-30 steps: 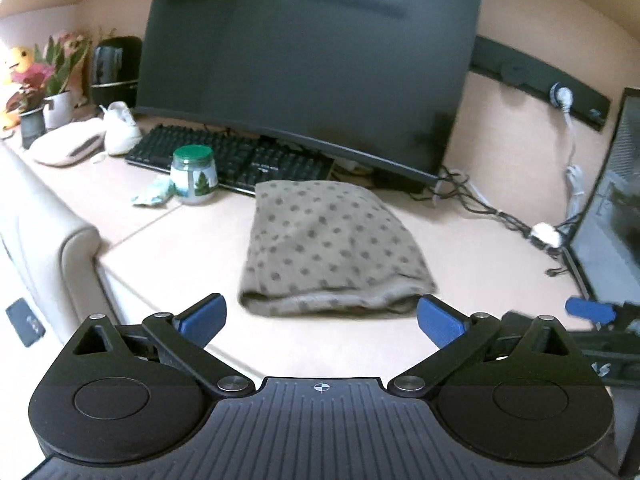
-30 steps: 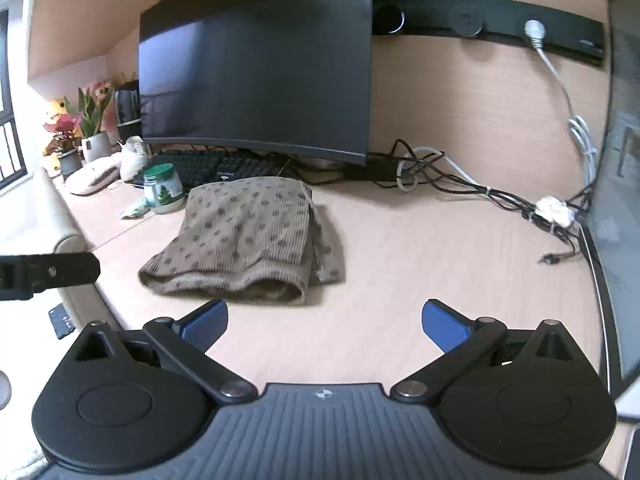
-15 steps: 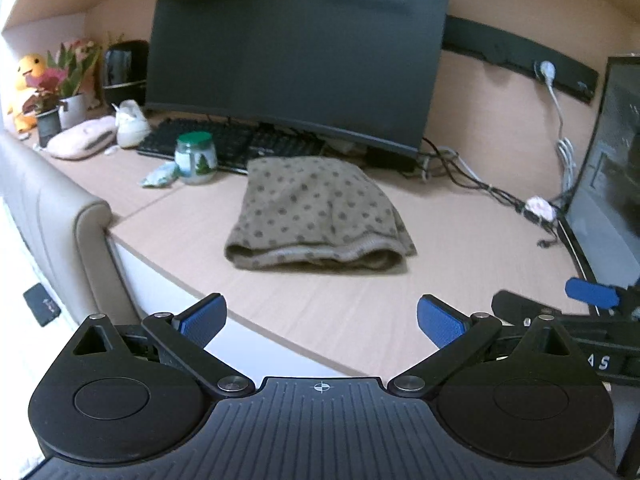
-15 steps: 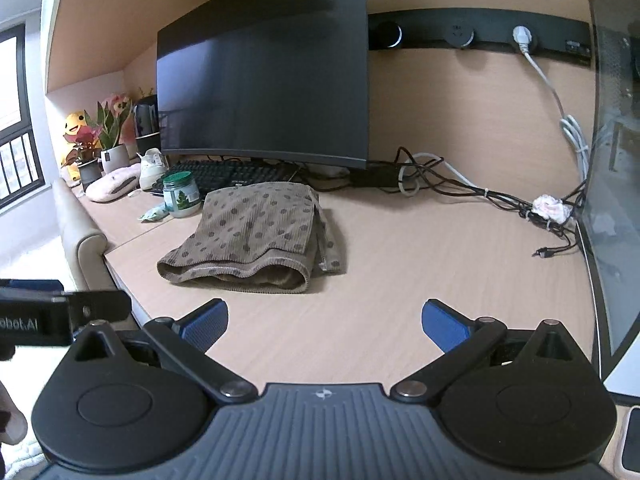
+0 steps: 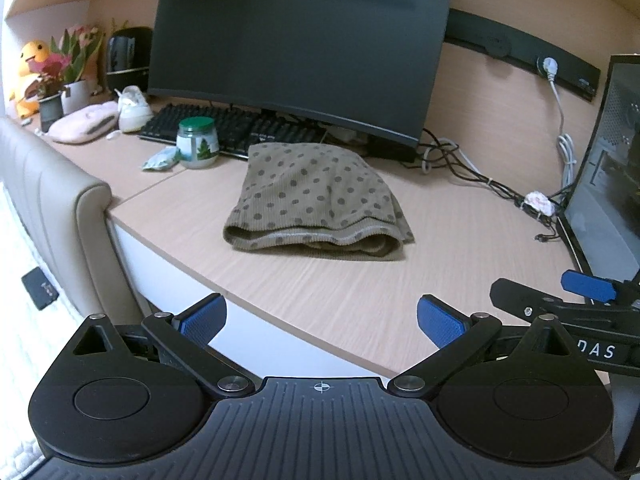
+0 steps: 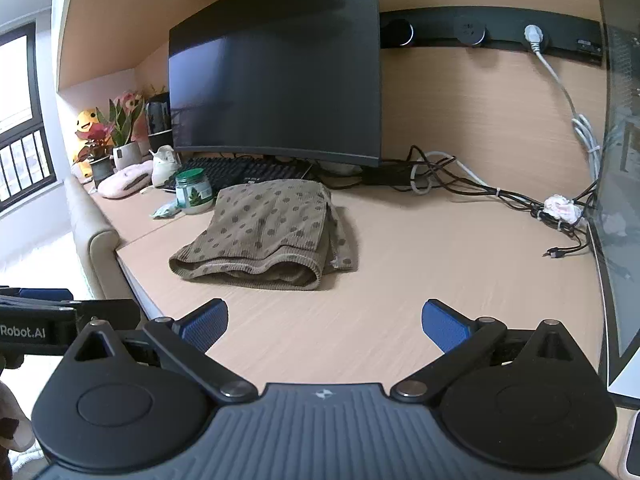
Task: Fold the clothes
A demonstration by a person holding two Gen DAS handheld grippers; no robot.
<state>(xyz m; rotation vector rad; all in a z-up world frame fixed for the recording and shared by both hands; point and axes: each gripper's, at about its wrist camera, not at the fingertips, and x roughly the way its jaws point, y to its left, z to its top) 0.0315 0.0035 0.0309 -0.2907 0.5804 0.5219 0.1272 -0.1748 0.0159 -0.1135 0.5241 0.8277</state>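
Only right view shows folded garment [image 6: 266, 232] side layers, window [image 6: 20, 120]

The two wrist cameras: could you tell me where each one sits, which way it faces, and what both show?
Left wrist: on the left gripper, open, looking across the desk edge at the folded garment; the right gripper shows at its right.
Right wrist: on the right gripper, open over the desk, facing the garment from its right; the left gripper shows at its left.
Shared: garment, monitor, green-lidded jar.
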